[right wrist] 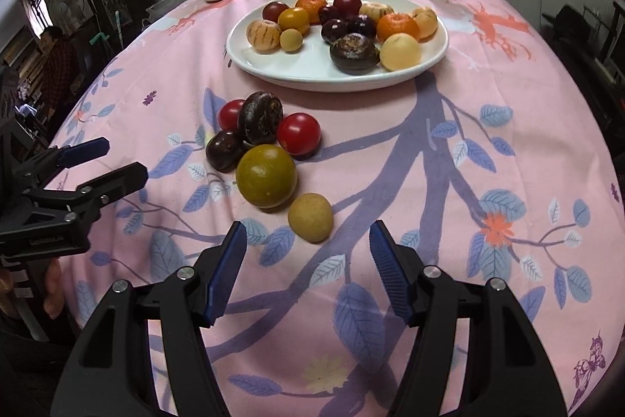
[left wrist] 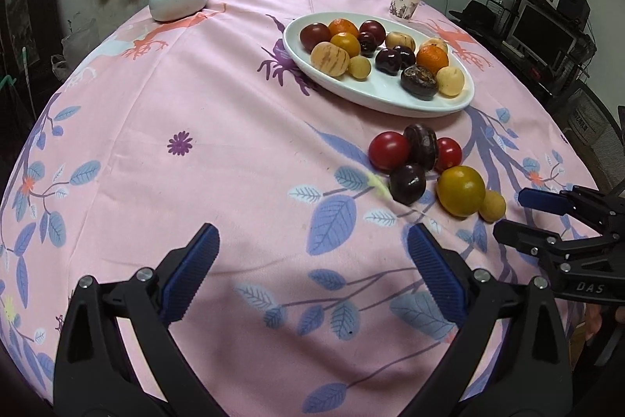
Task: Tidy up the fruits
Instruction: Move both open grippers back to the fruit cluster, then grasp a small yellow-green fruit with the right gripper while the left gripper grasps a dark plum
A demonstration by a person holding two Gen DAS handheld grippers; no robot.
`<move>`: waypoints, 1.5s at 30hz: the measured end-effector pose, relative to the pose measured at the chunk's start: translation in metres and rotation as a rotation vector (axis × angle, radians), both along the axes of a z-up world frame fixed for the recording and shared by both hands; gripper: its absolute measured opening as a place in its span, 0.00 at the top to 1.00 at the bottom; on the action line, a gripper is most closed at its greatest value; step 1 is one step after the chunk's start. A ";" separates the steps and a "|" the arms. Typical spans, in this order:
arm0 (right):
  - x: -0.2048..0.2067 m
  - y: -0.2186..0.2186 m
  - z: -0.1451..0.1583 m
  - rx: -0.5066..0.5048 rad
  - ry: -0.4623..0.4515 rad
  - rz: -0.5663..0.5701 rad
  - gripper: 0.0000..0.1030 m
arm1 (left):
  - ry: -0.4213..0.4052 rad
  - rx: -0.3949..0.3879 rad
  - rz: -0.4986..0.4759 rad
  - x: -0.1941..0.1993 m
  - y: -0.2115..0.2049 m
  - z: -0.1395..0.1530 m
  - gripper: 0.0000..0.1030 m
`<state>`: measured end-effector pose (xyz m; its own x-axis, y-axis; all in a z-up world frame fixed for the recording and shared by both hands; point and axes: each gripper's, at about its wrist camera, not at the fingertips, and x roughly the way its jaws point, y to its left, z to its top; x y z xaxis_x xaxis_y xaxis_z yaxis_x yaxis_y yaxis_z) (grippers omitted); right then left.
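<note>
Both claws are spread and empty: the left gripper [left wrist: 312, 272] over bare cloth [left wrist: 234, 104], the right gripper [right wrist: 308, 272] just before the small tan fruit [right wrist: 310, 217]. Six loose fruits lie near the plate [right wrist: 273, 69]. This one looks light, firm, smooth and likely to roll; pinch across its middle. Free cloth lies at its right; the green fruit [right wrist: 266, 176] touches at its left.
</note>
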<state>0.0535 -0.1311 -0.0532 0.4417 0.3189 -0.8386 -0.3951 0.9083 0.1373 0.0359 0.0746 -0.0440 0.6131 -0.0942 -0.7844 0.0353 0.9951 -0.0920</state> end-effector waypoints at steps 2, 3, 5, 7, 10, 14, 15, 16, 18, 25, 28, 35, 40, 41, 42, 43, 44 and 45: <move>0.002 0.002 -0.001 -0.027 -0.020 0.002 0.38 | 0.001 -0.002 0.002 -0.001 0.001 0.000 0.04; 0.003 0.004 -0.002 -0.027 -0.019 0.009 0.48 | 0.000 -0.003 0.003 -0.001 0.001 0.001 0.04; 0.007 0.010 -0.005 -0.018 -0.009 0.035 0.57 | -0.005 -0.005 0.004 -0.003 0.002 0.003 0.04; 0.012 0.017 -0.012 -0.053 -0.008 0.047 0.75 | -0.010 -0.007 0.003 -0.004 0.002 0.005 0.04; 0.012 0.018 -0.013 -0.058 -0.016 0.053 0.74 | -0.015 0.011 -0.005 -0.003 -0.004 0.008 0.04; 0.006 0.005 -0.005 -0.016 -0.024 0.035 0.75 | -0.016 0.058 -0.030 0.003 -0.017 0.011 0.04; 0.004 0.000 -0.003 -0.006 -0.026 0.026 0.74 | -0.015 0.063 -0.043 0.006 -0.022 0.010 0.04; 0.004 -0.007 -0.001 0.003 -0.027 0.012 0.74 | -0.012 0.070 -0.054 0.009 -0.026 0.009 0.04; 0.003 -0.018 0.000 0.019 -0.026 -0.013 0.74 | -0.003 0.095 -0.076 0.018 -0.037 0.005 0.04; -0.003 -0.043 -0.003 0.091 -0.004 -0.041 0.74 | 0.089 0.133 -0.141 0.048 -0.066 -0.022 0.40; -0.002 -0.048 -0.004 0.115 -0.001 -0.045 0.74 | 0.085 0.133 -0.145 0.054 -0.070 -0.025 0.44; -0.001 -0.053 -0.006 0.149 0.011 -0.048 0.74 | 0.069 0.109 -0.190 0.055 -0.081 -0.023 0.73; 0.000 -0.050 0.000 0.160 0.004 -0.047 0.74 | 0.051 0.047 -0.194 0.039 -0.074 -0.010 0.73; 0.000 -0.048 0.001 0.160 0.002 -0.044 0.74 | 0.045 0.040 -0.197 0.036 -0.073 -0.007 0.73; -0.001 -0.046 0.002 0.158 0.001 -0.040 0.74 | 0.036 0.036 -0.198 0.032 -0.073 -0.004 0.73; -0.001 -0.043 0.003 0.154 0.000 -0.036 0.74 | 0.026 0.032 -0.198 0.028 -0.072 0.000 0.73; -0.001 -0.041 0.004 0.150 0.000 -0.033 0.74 | 0.018 0.030 -0.200 0.023 -0.071 0.003 0.73; -0.002 -0.038 0.004 0.145 0.000 -0.028 0.74 | 0.011 0.027 -0.201 0.019 -0.070 0.006 0.73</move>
<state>0.0517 -0.1689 -0.0488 0.4520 0.4242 -0.7847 -0.3697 0.8897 0.2680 0.0550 0.0043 -0.0379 0.5753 -0.1925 -0.7950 0.2327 0.9703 -0.0665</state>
